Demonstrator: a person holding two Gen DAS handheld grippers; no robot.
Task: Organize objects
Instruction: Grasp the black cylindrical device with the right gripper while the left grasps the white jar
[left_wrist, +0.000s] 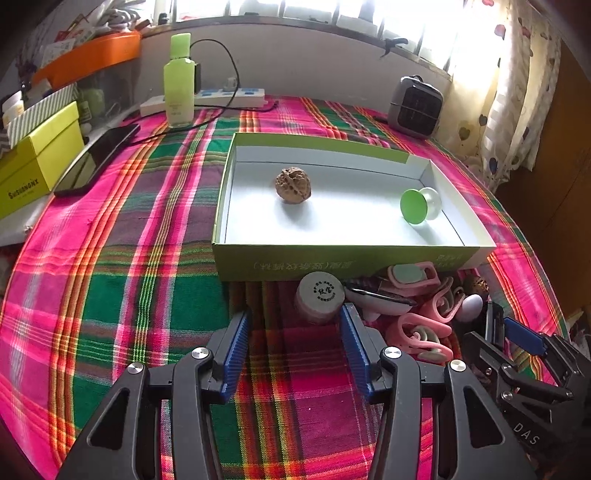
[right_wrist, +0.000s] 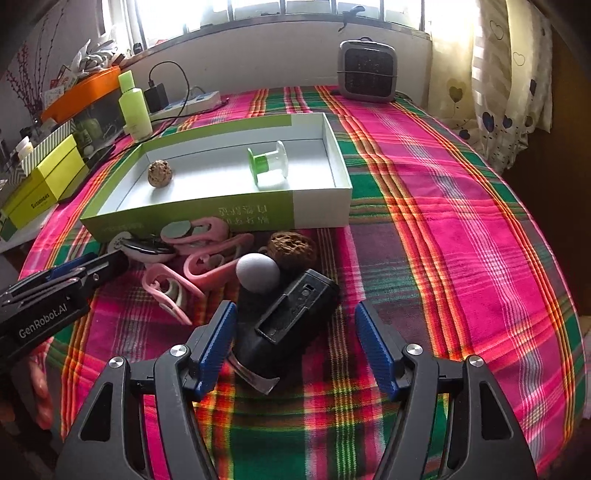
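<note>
A desk covered in a pink and green plaid cloth (right_wrist: 461, 229) carries a shallow green-sided box (left_wrist: 343, 260). Inside it lie a walnut (left_wrist: 293, 184) toward ten o'clock and a green spool (left_wrist: 419, 206) toward three o'clock. Just in front of the box sits a heap of pink clips (right_wrist: 207, 254), a second walnut (right_wrist: 291, 249) and a black device (right_wrist: 284, 317). The left tongs (left_wrist: 293, 332) stand apart over bare cloth, holding nothing. The right tongs (right_wrist: 295, 328) stand wide apart around the black device, not clamping it.
</note>
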